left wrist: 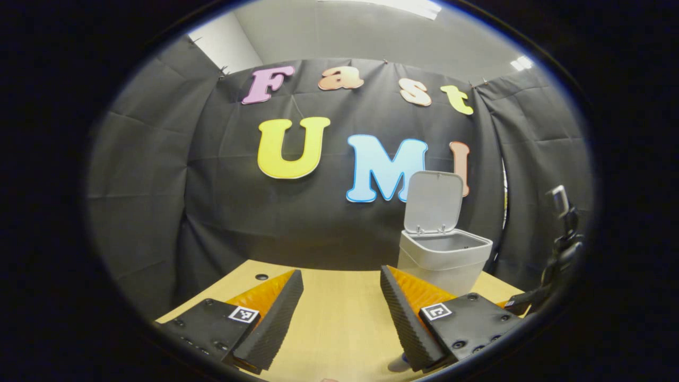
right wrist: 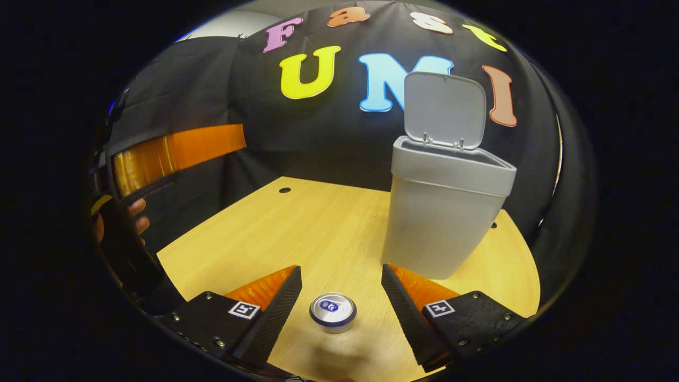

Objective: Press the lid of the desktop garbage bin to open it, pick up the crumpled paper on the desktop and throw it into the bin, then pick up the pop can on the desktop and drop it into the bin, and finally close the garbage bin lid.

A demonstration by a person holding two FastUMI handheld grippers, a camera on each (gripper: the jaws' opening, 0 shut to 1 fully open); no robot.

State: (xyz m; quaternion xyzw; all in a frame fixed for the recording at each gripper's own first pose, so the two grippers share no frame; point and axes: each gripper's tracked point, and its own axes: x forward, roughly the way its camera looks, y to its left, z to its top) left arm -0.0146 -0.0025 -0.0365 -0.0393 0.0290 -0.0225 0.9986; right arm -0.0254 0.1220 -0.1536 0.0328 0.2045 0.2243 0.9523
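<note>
Bin (right wrist: 443, 212): lid (right wrist: 444, 109) up.
Can (right wrist: 332, 311): standing between the right gripper's (right wrist: 339, 305) spread fingers, not touched.
Left gripper (left wrist: 339, 313): fingers spread, holding nothing.

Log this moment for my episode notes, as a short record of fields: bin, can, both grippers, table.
bin: garbage bin upright on the table, toward the far right
lid: lid open, standing up at the bin's back edge
can: pop can upright on the table, top facing the camera, between the right gripper's open fingers, untouched
right gripper: right gripper open, low over the can
left gripper: left gripper open, holding nothing
table: wooden table
crumpled paper: not seen on the table
</note>
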